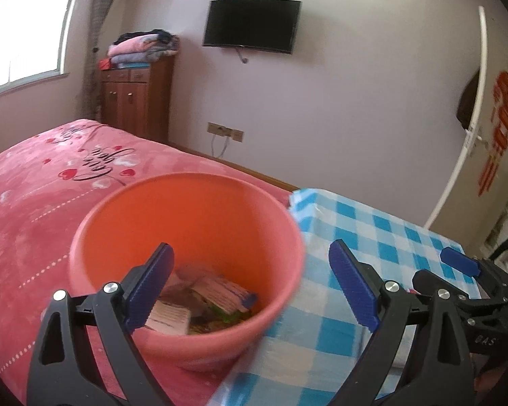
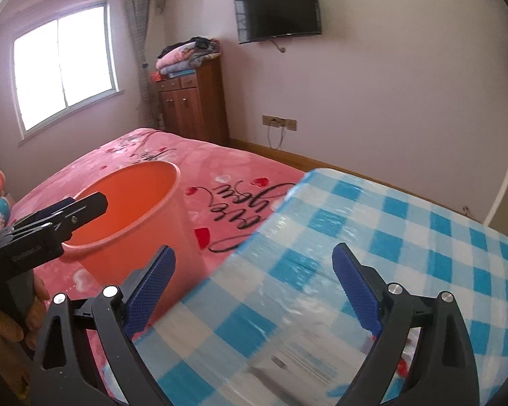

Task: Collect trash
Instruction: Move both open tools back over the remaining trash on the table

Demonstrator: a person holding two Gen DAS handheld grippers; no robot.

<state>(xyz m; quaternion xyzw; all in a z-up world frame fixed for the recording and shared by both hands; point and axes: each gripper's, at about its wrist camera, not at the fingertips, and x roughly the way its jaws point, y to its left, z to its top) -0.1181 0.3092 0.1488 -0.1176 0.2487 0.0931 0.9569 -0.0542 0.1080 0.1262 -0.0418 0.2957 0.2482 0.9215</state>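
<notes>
An orange plastic bucket (image 1: 186, 237) stands on the pink bed beside the checked table, and the right wrist view shows the bucket (image 2: 135, 209) at the left. Inside lie trash pieces: a pink-striped packet (image 1: 216, 292), a white booklet (image 1: 169, 318) and something green. My left gripper (image 1: 252, 287) is open over the bucket's near rim with nothing between its fingers; the right wrist view has this left gripper (image 2: 84, 208) side on. My right gripper (image 2: 254, 287) is open above the table with nothing in it. A blurred white flat thing (image 2: 294, 362) lies on the cloth below it.
The table wears a blue-and-white checked cloth (image 2: 406, 237) and its edge touches the bed. The pink blanket (image 1: 34, 203) covers the bed at left. A wooden cabinet (image 1: 135, 98) and a wall television (image 1: 252, 25) stand behind. A hand (image 2: 3, 331) holds the left gripper's handle.
</notes>
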